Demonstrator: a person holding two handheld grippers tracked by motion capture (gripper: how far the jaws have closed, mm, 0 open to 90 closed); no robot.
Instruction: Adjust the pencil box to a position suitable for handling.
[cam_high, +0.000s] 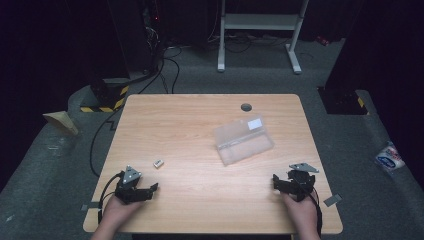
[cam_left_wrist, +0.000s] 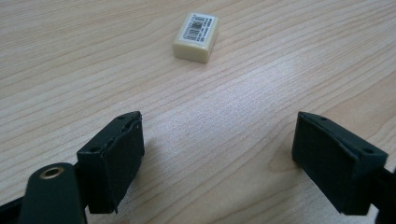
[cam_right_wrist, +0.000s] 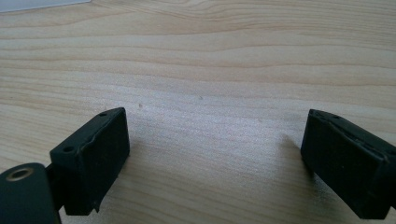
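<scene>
Evidently you kept both grippers idle: the left gripper (cam_high: 154, 187) rested just short of the eraser (cam_high: 158, 163), jaws apart and empty, ready to approach; the right gripper (cam_high: 274, 179) lay well apart from it, jaws likewise apart.

The table (cam_high: 200, 125) is pale matt wood grain — the case (cam_high: 244, 140) clear plastic, the eraser (cam_left_wrist: 196, 37) cream rubber, paper-labelled.

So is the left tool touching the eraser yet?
Apart. The left gripper view shows bare table between the open left tool and the eraser ahead; nothing sits between the jaws.
</scene>
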